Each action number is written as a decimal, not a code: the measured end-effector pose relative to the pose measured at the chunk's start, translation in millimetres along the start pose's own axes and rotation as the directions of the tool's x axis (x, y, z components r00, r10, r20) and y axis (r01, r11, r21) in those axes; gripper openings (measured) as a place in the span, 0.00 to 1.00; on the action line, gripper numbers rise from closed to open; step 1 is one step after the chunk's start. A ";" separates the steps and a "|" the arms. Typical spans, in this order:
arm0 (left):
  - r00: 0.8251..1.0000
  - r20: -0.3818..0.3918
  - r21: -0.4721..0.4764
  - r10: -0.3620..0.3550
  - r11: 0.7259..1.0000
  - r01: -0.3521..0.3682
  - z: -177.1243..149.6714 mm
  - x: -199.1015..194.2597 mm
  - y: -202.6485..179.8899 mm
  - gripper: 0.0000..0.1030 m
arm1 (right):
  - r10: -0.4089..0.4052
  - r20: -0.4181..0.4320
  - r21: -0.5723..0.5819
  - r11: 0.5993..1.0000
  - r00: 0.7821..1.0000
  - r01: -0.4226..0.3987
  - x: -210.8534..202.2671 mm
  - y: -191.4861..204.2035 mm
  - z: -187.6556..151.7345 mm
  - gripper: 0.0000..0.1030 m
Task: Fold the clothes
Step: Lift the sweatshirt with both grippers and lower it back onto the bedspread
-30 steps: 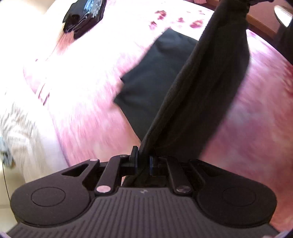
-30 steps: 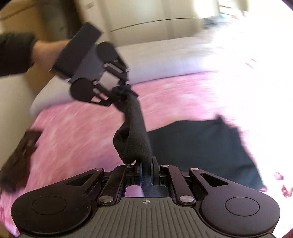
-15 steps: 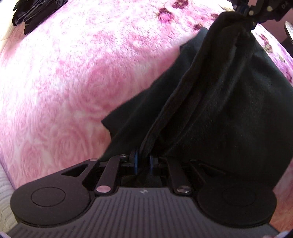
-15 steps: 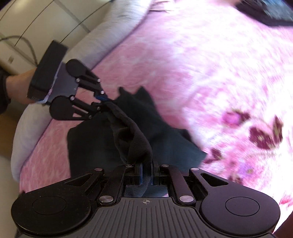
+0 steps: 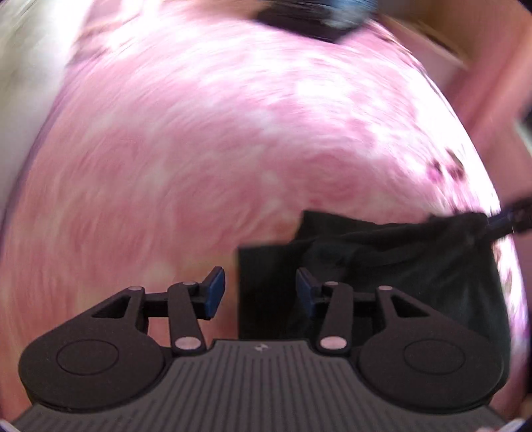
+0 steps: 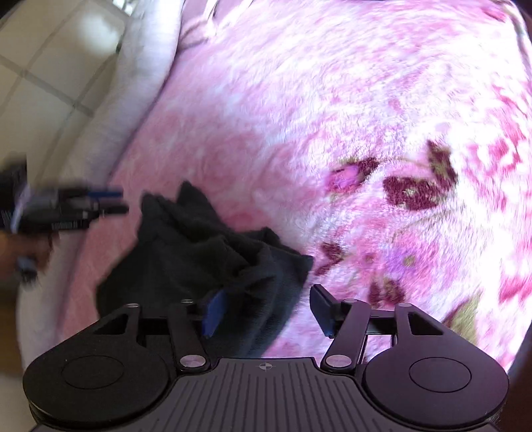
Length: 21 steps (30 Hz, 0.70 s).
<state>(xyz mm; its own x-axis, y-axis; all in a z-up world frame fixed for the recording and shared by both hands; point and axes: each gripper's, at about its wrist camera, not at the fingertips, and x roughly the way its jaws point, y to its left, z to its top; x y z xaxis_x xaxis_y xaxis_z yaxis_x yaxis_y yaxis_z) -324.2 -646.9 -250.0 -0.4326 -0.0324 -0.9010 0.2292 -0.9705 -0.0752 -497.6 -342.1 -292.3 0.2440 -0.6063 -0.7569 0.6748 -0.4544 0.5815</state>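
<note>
A black garment (image 5: 382, 275) lies crumpled on the pink floral blanket (image 5: 232, 149). My left gripper (image 5: 259, 292) hangs just above its left edge. Its jaws are opening, the blue pads (image 5: 214, 292) stand apart, and only the cloth's edge lies under the gap. In the right wrist view the garment (image 6: 199, 252) is bunched in folds. My right gripper (image 6: 268, 310) is over its near corner with its jaws opening. Cloth lies loose between the pads, which do not press on it. The left gripper (image 6: 73, 206) shows blurred beside the garment.
A dark pile of clothes (image 5: 309, 16) sits at the far end of the blanket. The white mattress edge (image 6: 146, 66) and a tiled floor (image 6: 50, 83) border the bed on the left. Dark red flowers (image 6: 409, 189) mark the blanket to the right.
Both grippers held the black garment stretched between them and came down to the bed. Both have let go with jaws apart, and the garment now lies bunched on the blanket.
</note>
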 end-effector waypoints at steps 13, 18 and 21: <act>0.996 -0.085 -0.135 0.031 0.990 -0.042 -14.8 73.2 -8.0 0.46 | -0.084 0.014 0.016 0.996 0.996 0.084 30.4 -1.9 15.7 0.18; 0.994 -0.087 -0.145 0.070 0.986 -0.082 -13.5 61.1 -5.0 0.46 | -0.067 0.022 0.083 0.994 0.997 0.065 21.0 -13.9 14.6 0.19; 0.988 -0.076 -0.133 0.132 0.981 -0.142 -20.9 39.2 1.0 0.38 | -0.077 0.022 0.073 0.995 0.997 0.075 14.9 -19.3 20.6 0.29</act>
<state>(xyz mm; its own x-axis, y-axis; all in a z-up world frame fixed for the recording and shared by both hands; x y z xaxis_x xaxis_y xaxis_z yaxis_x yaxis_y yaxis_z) -322.7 -644.2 -294.4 -0.3307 -0.1423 -0.9330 0.4022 -0.9155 -0.0030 -521.3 -355.8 -308.8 0.1757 -0.5841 -0.7924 0.6389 -0.5448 0.5432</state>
